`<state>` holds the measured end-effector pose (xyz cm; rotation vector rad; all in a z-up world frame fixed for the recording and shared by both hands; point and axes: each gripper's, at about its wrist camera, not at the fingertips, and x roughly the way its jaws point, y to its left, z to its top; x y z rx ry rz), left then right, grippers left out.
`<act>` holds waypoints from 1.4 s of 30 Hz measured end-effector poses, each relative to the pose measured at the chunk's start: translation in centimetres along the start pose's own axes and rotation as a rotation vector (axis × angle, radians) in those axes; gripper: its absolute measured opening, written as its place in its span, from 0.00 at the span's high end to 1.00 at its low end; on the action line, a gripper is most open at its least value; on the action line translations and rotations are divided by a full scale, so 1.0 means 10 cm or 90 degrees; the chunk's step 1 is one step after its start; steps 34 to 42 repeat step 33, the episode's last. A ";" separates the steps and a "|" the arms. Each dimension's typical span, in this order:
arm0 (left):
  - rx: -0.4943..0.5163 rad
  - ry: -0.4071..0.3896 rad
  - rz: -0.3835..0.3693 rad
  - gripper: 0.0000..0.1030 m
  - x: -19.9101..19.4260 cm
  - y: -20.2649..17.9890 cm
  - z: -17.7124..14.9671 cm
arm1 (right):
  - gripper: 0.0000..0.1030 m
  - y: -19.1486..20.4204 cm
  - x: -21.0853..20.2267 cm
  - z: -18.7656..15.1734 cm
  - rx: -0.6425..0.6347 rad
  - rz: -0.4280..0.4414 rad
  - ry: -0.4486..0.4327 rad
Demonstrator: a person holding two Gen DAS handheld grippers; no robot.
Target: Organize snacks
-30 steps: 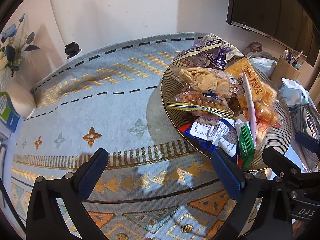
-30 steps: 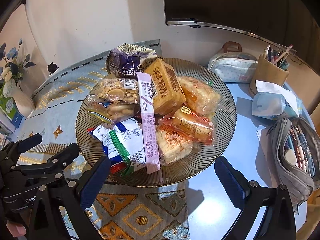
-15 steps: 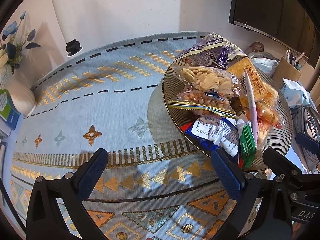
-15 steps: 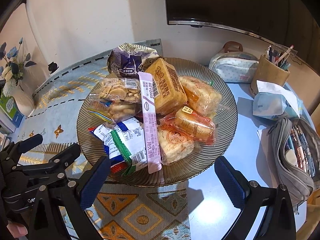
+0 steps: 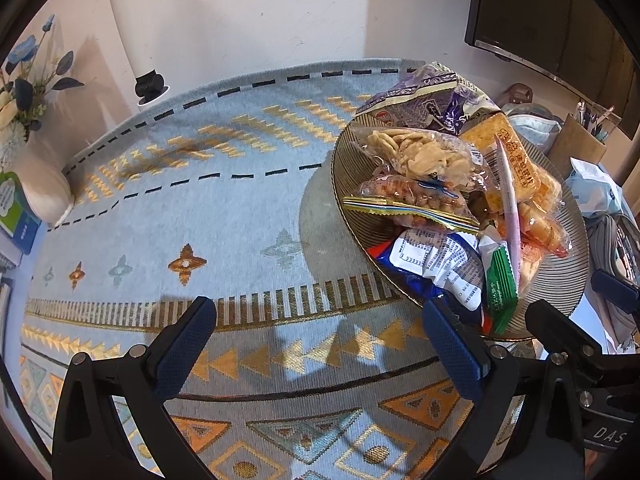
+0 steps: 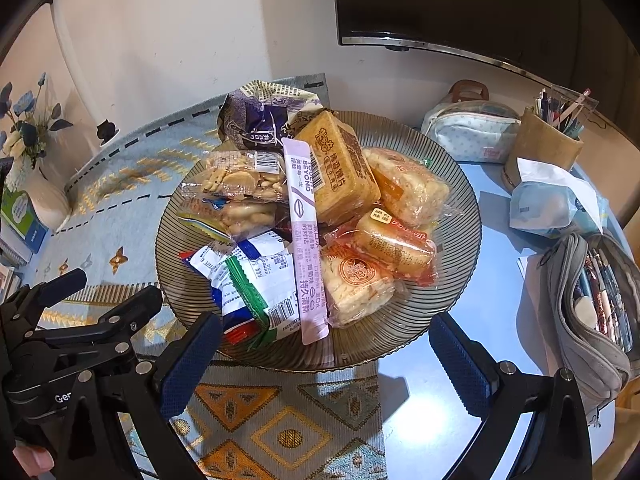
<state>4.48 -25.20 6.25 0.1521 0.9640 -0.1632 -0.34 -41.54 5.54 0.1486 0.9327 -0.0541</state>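
Observation:
A ribbed glass bowl (image 6: 452,216) (image 5: 356,152) holds several wrapped snacks: a purple bag (image 6: 260,124), a brown biscuit pack (image 6: 340,168), a long pink sachet (image 6: 306,240), a clear cracker bag (image 6: 236,180), a blue-white packet (image 6: 240,264) and orange-wrapped cakes (image 6: 392,240). My right gripper (image 6: 324,354) is open and empty, just in front of the bowl's near rim. My left gripper (image 5: 320,336) is open and empty over the patterned mat (image 5: 200,208), left of the bowl. The left gripper also shows in the right wrist view (image 6: 92,304).
A blue-flower vase (image 5: 36,176) and books stand at the far left. Right of the bowl are a tissue pack (image 6: 552,204), a pen holder (image 6: 548,140), a white pouch (image 6: 472,128) and an open grey pencil case (image 6: 592,300). A monitor (image 6: 480,4) hangs behind.
Both grippers have drifted slightly; the bowl sits a little further right and up in the views. Both stay open and empty.

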 end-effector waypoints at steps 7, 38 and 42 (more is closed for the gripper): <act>0.002 -0.001 0.004 0.01 0.01 0.00 0.00 | 0.00 -0.01 0.01 -0.01 0.001 0.002 0.004; 0.000 0.003 0.023 0.01 0.07 0.05 -0.03 | 0.00 0.06 0.07 -0.02 -0.012 -0.005 0.017; 0.000 0.003 0.023 0.01 0.07 0.05 -0.03 | 0.00 0.06 0.07 -0.02 -0.012 -0.005 0.017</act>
